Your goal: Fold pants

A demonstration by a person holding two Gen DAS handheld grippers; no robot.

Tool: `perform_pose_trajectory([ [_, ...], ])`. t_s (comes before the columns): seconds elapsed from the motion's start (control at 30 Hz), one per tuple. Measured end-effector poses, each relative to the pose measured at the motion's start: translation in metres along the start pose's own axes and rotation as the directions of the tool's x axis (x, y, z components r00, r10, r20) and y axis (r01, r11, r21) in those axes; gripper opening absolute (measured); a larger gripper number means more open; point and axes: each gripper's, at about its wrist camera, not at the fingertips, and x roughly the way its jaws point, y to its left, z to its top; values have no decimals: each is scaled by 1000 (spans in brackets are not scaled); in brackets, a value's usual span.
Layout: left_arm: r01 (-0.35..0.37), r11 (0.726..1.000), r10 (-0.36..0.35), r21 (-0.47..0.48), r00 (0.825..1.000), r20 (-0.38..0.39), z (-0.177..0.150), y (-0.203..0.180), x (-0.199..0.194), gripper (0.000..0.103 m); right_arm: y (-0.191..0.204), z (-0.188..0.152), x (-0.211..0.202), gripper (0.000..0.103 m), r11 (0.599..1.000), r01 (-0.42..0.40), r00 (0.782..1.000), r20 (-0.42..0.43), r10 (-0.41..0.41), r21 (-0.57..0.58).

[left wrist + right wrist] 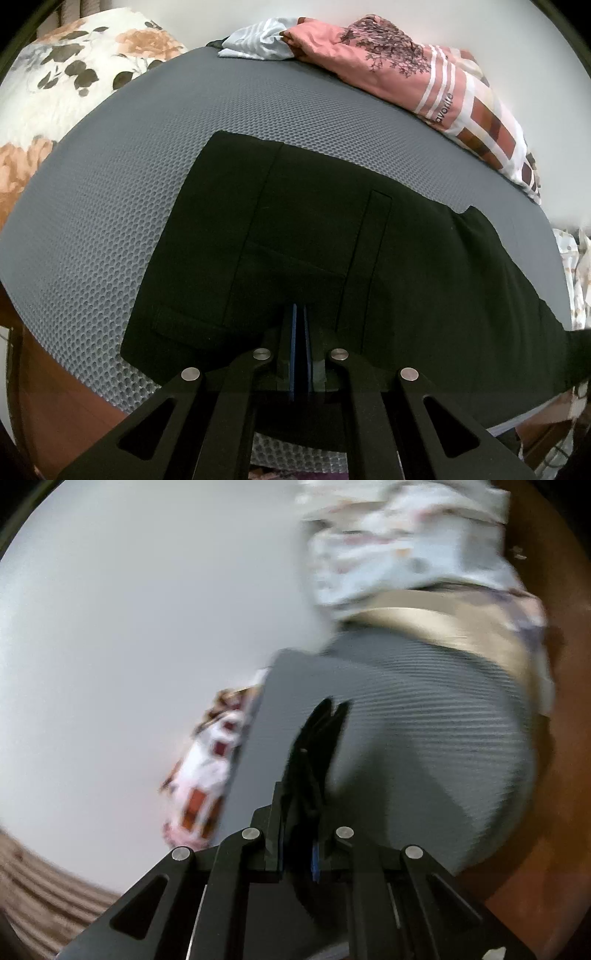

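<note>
Black pants lie flat on grey mesh mattress, directly under and ahead of left gripper, jaws clenched, tips on the fabric. Right gripper: pinching a black fold of pants, view blurred. Beyond left gripper, pink printed bedding.

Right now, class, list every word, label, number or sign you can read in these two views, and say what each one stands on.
"avorite": white letters on a stripe of the pink printed cloth at the far side of the grey mat; the start of the word is hidden in a fold.
Black pants: no label or print visible.
Right wrist view: motion-blurred, nothing readable.
</note>
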Motion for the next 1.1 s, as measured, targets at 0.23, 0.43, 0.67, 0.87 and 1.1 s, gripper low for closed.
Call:
perform_pose_trajectory([
  [0.23,6,1000,-6,-6,1000,-1,-1,0,-1,7,92,-64,48,12,979,-170,972,-182,148,-114],
  [0.43,42,999,-42,-1,999,-2,-2,-3,-2,24,115,-141,111,11,971,-215,914,-373,161,-108],
  [0.67,49,991,-46,124,999,-21,-8,-29,-1,64,101,-208,158,11,979,-171,851,-518,91,-109],
  [0.87,44,990,-40,132,999,-30,-7,-34,0,67,102,-230,170,12,968,-142,831,-557,3,-207],
  [1.1,40,990,-36,137,999,-31,-6,-35,1,69,104,-240,172,12,947,-171,825,-565,-15,-274],
])
